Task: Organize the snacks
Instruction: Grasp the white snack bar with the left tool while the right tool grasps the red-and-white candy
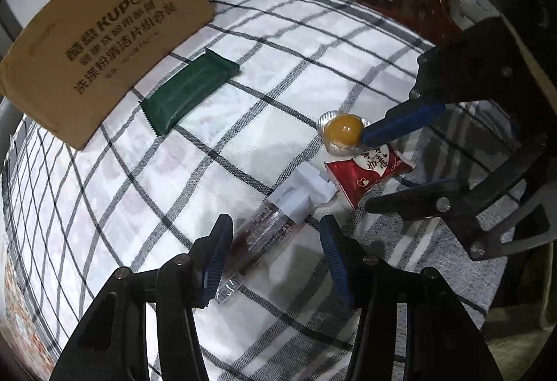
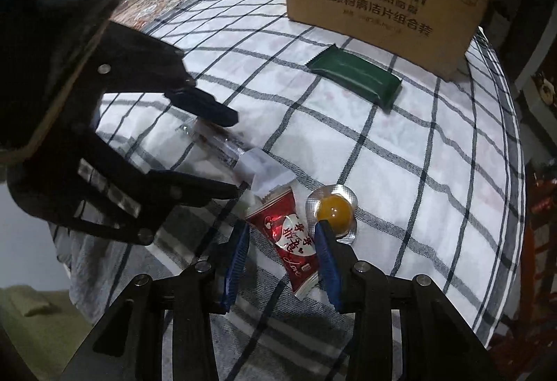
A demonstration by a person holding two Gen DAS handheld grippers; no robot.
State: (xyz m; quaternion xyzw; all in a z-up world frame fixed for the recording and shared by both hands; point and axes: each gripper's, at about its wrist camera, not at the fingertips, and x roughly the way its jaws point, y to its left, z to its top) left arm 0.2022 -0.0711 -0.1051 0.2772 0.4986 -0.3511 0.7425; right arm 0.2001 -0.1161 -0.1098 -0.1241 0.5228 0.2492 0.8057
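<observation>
Both claws wide: right claw [image 2: 282,254] straddles light, crinkly red packet [image 2: 290,241] beside jelly cup [image 2: 334,212], pinch mid-body; left claw [image 1: 276,243] over clear sachet [image 1: 268,231].

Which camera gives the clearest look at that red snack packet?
The right wrist view: the red packet lies whole between the open right gripper fingers, label readable. The left wrist view shows it smaller, off to one side.
</observation>
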